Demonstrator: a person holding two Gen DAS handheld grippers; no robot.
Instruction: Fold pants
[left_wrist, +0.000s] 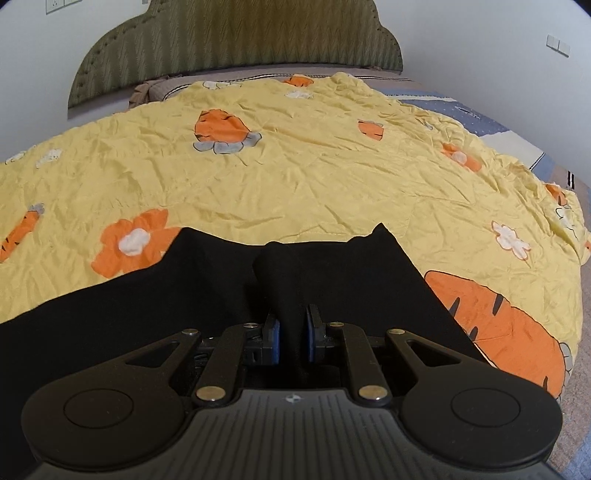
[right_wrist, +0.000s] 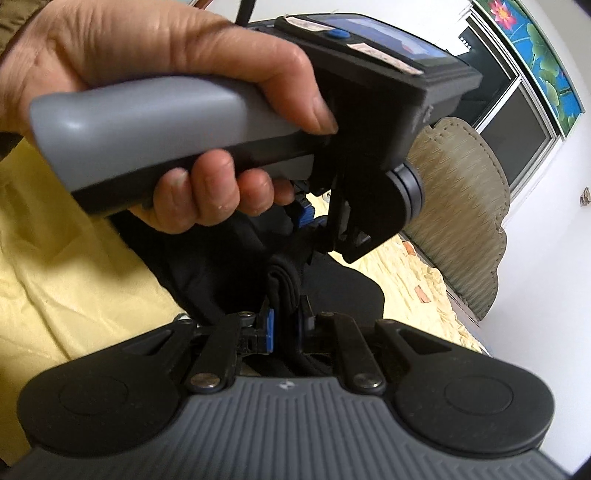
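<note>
Looking along the left wrist view first, the left hand-held gripper has its jaws drawn narrow on a bunched ridge of the black pants, the blue pads pressing the cloth from both sides. From that pinch the garment spreads out flat to either side over the near edge of the bed, lying on a yellow quilt printed with orange carrots and flowers. Its far edge runs unevenly, with one corner poking up on the right. Beyond the quilt stands a green padded headboard against a white wall.

In the right wrist view, the right hand-held gripper is likewise closed narrow on a thick, rolled-looking edge of the same pants, probably a hem or waistband, though which one cannot be told. Just past it a person's hand grips the grey handle of the other hand-held gripper, very close above the cloth, so the two pinches sit near each other. The yellow quilt shows on the left, and a window beyond the headboard.

Judging by this, the fold is under way: both edges are gathered and held together, but the cloth is not yet laid down and smoothed into a neat stack, and further folds likely remain
</note>
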